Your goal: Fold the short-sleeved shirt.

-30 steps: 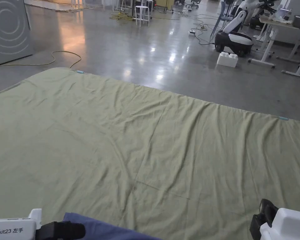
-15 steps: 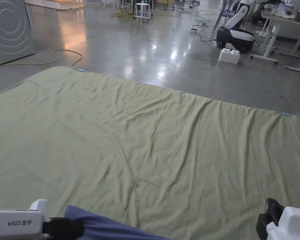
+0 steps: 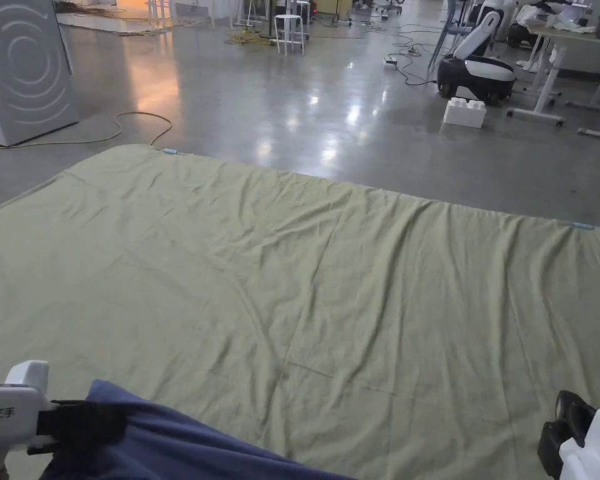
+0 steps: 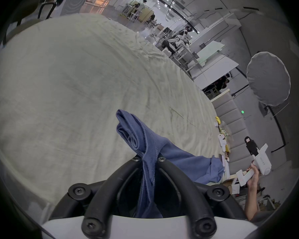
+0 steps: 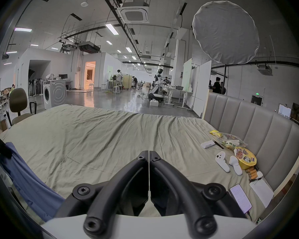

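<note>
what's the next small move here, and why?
Probably carry the blue shirt forward and lay it flat on the green sheet. The left tool is shut on a bunched fold of it, most of it hanging off the near edge; the right tool is shut on nothing, so it cannot help spread yet.

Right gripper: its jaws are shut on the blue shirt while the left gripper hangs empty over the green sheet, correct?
No, the sides are swapped. In the left gripper view the left gripper is shut on the blue shirt; in the right gripper view the right gripper is shut and empty over the green sheet.
</note>
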`<state>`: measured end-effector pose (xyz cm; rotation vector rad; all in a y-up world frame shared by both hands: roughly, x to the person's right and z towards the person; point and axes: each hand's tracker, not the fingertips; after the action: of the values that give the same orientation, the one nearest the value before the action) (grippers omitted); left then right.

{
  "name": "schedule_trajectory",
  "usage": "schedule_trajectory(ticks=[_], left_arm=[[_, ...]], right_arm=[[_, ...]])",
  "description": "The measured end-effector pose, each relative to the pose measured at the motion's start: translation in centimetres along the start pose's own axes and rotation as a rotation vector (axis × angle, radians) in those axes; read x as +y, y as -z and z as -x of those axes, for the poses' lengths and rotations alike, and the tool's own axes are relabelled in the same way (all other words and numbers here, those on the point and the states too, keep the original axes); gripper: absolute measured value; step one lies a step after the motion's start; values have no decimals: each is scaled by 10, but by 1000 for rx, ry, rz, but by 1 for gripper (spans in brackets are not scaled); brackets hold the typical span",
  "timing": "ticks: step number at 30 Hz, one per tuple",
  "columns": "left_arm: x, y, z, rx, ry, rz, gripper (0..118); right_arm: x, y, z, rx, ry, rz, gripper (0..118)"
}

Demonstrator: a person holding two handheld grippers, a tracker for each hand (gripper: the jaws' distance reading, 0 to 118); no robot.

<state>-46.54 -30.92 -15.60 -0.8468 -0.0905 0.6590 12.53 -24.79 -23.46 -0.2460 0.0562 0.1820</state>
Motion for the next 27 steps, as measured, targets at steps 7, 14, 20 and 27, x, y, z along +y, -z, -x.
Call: schedule_trajectory(ticks=[7, 14, 20, 27], left_arm=[[-3, -5, -48, 48, 102, 27, 9], [-7, 13, -124, -51, 214, 95, 9], [-20, 55, -176, -135, 268, 190, 9], [-54, 121, -218, -130, 297, 305, 9]], right_arm=[[-1, 2, 5, 22, 7, 3, 1], [-1, 1, 10, 42, 4, 5, 1], [-4, -1, 9, 43, 6, 17, 1], [-10, -5, 3, 33, 7, 39, 1]])
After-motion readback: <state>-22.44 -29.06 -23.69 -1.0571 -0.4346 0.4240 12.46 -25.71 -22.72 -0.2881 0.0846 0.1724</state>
